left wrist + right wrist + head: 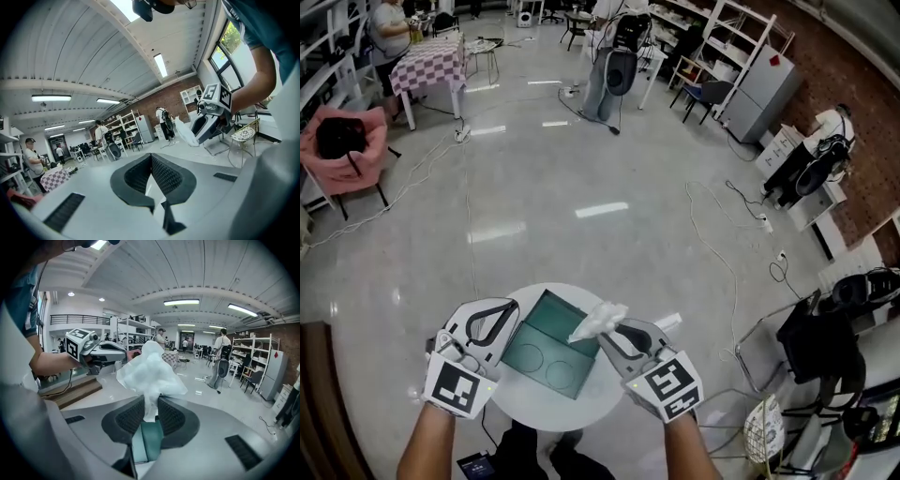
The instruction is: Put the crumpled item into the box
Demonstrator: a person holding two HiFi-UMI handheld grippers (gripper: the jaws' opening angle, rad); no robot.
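Observation:
An open green box (551, 358) lies on a small round white table (581, 401). The crumpled item (600, 321), a wad of white paper or plastic, hangs just above the box's far right corner with my right gripper (611, 332) shut on its lower end. In the right gripper view the wad (150, 373) bulges up out of the pads, and the green box (147, 441) shows below through the gap. At the box's left side my left gripper (507, 307) is raised with its fingertips together and nothing between them. The left gripper view shows its own jaws (151, 159) meeting.
A dark chair (792, 342) and a wire basket (764, 431) stand close on the right of the table. Cables trail over the glossy floor (581, 187). A pink chair (342, 141) stands far to the left, and shelving and people at the back.

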